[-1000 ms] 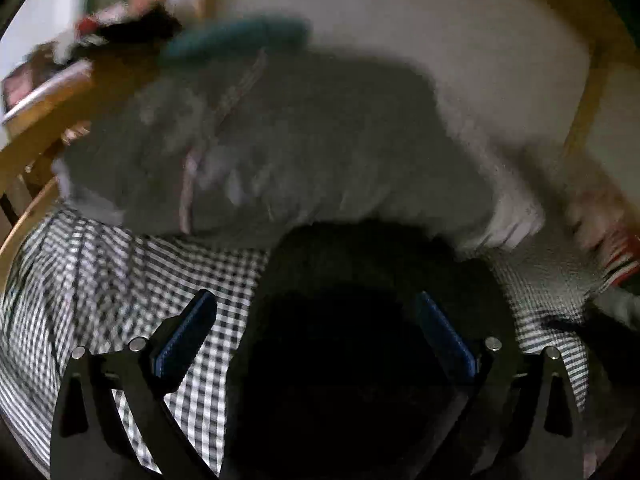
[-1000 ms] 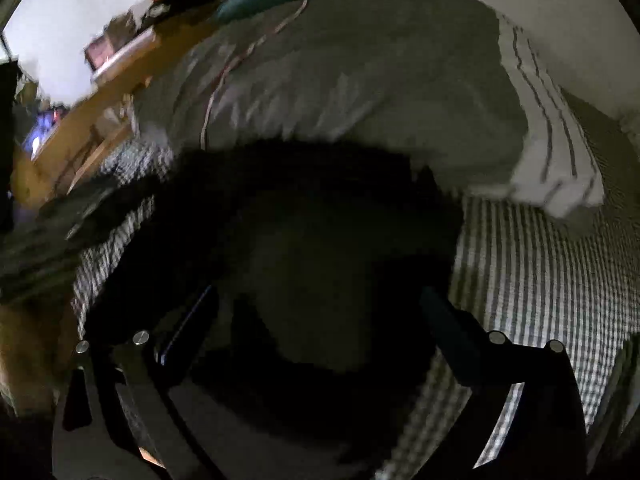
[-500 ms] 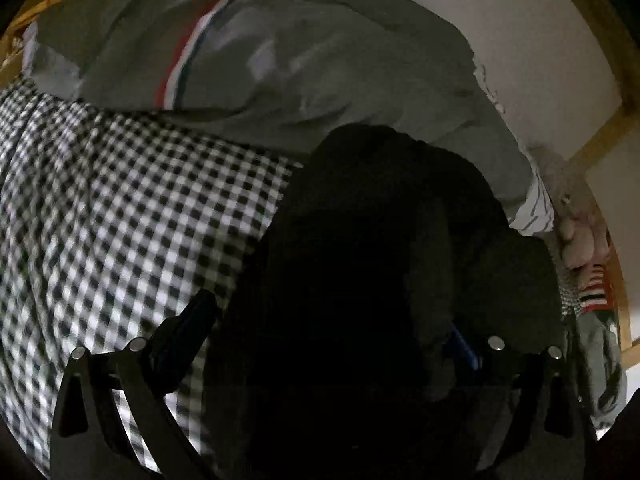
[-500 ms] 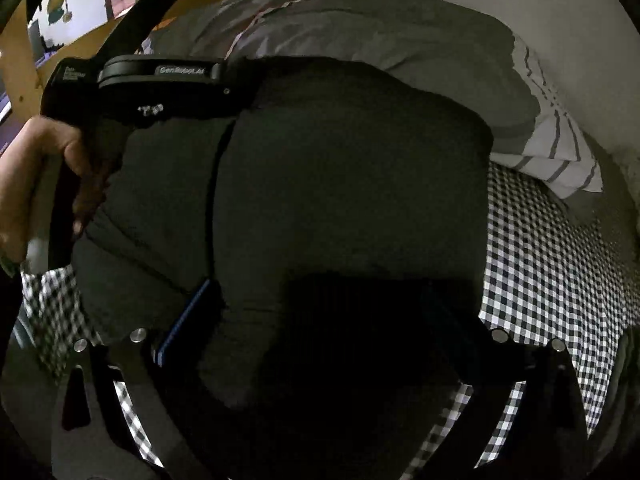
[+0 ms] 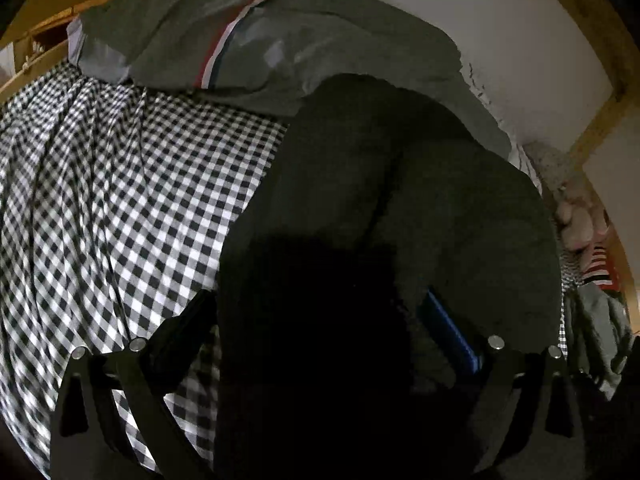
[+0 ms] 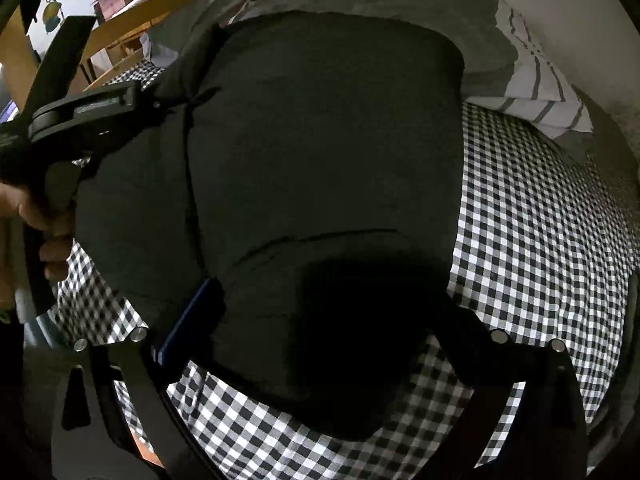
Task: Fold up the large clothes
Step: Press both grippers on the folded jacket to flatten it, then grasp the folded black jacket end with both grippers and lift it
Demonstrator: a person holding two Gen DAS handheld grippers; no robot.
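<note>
Black-and-white checked sheet [image 5: 120, 208] covers the bed from edge to edge, with a rumpled grey duvet [image 5: 280, 40] heaped at the far end beside the pale wall and a wooden bed frame [image 5: 600, 40] running up the right of the left wrist view. On top of the sheet lies the big dark garment [image 6: 320, 140], spread broad across the middle of the bed and bunched toward the cameras. Over on the left wrist view, the left gripper [image 5: 320, 320] has its jaws spread wide, and the dark cloth fills the whole gap between them; a blue pad on the right-hand finger [image 5: 452, 336] peeks out from under a fold, while the other finger sits at the cloth's edge over the sheet. Whether it actually bites the fabric, I cannot tell. Same story on the right wrist view: the right gripper [image 6: 320, 320] has its jaws set far apart, the garment draped between them, a blue pad showing at the left-hand finger [image 6: 192, 320]. A striped pillow [image 6: 540, 92] lies beyond the garment on the right. At the left edge of that view a hand [image 6: 44, 224] wraps the left gripper's black handle, which touches the garment's far corner.
</note>
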